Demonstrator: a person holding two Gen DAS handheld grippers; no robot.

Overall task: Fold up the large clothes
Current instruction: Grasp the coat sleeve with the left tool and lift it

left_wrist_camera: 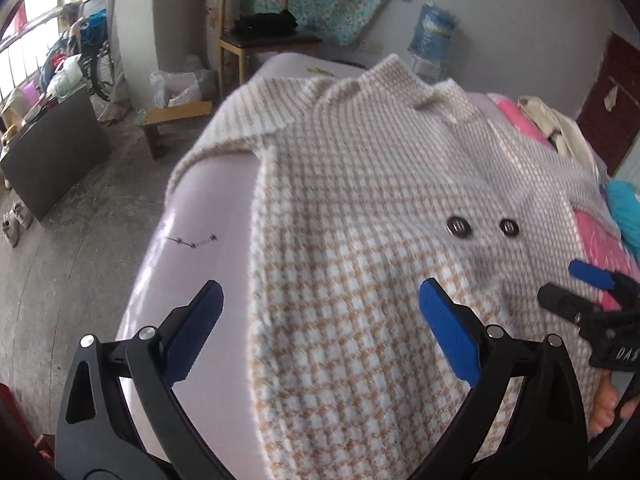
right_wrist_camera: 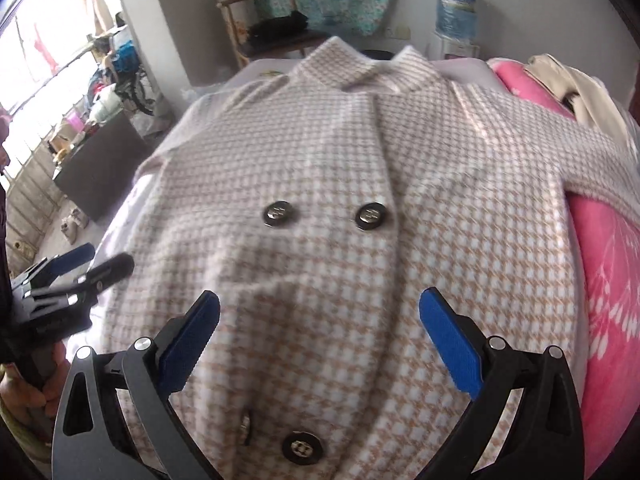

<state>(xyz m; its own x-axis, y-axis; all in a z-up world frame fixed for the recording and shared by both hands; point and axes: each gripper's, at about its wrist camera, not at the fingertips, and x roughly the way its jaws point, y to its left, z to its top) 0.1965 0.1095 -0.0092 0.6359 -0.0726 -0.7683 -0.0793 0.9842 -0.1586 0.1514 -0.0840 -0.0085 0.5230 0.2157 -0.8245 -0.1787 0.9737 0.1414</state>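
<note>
A large houndstooth coat [right_wrist_camera: 320, 200] in beige and white is lying face up on the bed [left_wrist_camera: 200, 216], filling the centre of both views; its collar [right_wrist_camera: 360, 64] is pointing toward the top of the frame and its hem is running out under the cameras at the bottom edge; spread this way, the front is lying open to both hands for a first fold. Two dark buttons [right_wrist_camera: 324, 214] are sitting side by side in the middle of the right wrist view, with more near the bottom centre; the front panels are overlapping there, so the coat is looking closed, which should keep the layers together when a side is being turned in. One sleeve [left_wrist_camera: 224, 128] is trailing toward the left of the left wrist view, over the pale sheet; the other sleeve [right_wrist_camera: 580, 148] is stretching to the right of the right wrist view, onto a pink blanket [right_wrist_camera: 608, 260].

The left tongs [left_wrist_camera: 320, 320] are hanging wide open above the coat's left edge, gripping nothing; the right tongs [right_wrist_camera: 320, 324] are likewise gaping wide over the lower front, empty. Both are hovering near the hem end, probably because the person is choosing where to pinch; whether either pad is touching cloth is not something I can tell. No fold is looking made yet; the task is seeming at its start.
</note>
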